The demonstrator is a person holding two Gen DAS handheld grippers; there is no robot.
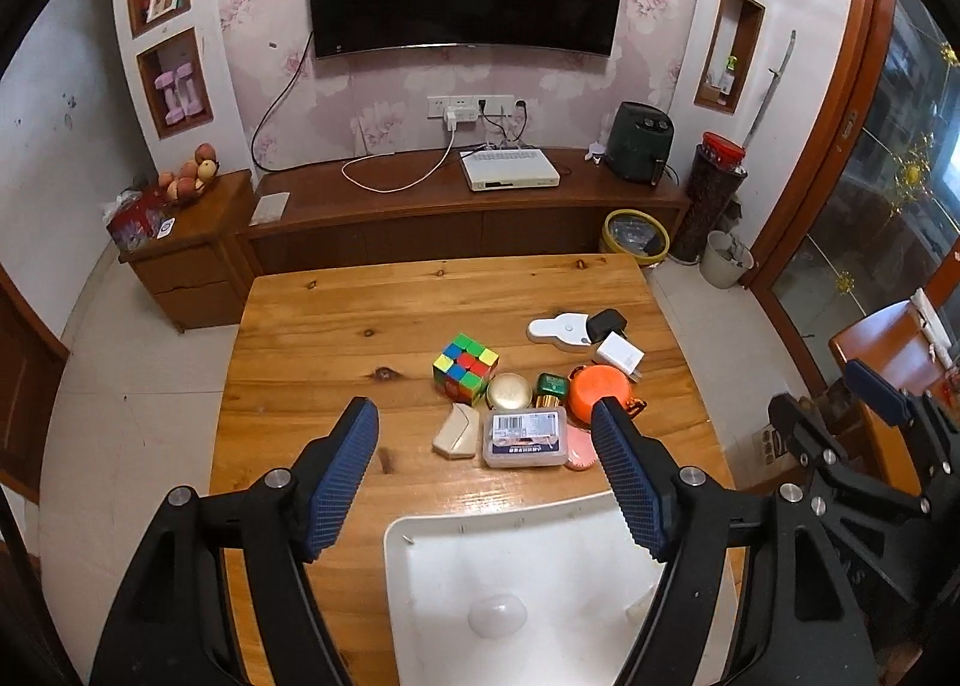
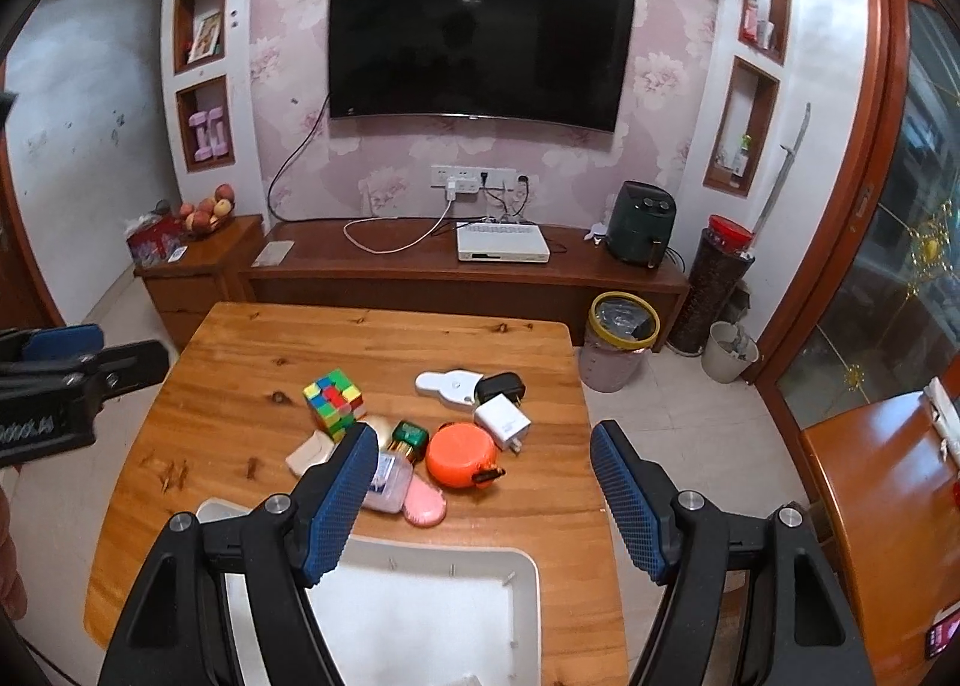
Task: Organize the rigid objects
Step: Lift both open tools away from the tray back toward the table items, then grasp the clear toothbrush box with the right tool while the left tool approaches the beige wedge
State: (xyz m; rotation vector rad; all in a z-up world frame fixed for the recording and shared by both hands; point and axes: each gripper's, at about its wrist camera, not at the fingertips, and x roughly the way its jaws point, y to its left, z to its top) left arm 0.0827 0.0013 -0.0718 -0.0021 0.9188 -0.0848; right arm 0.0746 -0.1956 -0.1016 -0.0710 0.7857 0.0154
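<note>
Left gripper [image 1: 486, 434]: jaws apart with nothing between them, held above the near half of the table; a white egg-shaped thing [image 1: 498, 616] lies in the tray below it.
Right gripper [image 2: 480, 455]: jaws spread, nothing grasped, over the table's near right part.
Room: pink flowered wall with a dark television [image 2: 480, 38], a long brown cabinet [image 2: 420, 272] beneath it carrying a white set-top box [image 2: 503, 250] and a dark green air fryer [image 2: 641, 232]; pale tiled floor.
Table [image 1: 336, 338]: knotty wood, mostly bare on the far and left sides.
Tray [image 2: 516, 566]: white, at the near edge, just in front of the clutter.
Clutter: grouped right of the table's centre, pieces touching or just beside each other.
Puzzle cube [image 1: 465, 368]: far left of the group.
Orange round case [image 1: 600, 393]: right side, near a white charger [image 1: 619, 355].
Clear labelled box [image 1: 526, 437]: nearest the tray, between a beige piece [image 1: 456, 431] and a pink disc [image 2: 425, 503].
</note>
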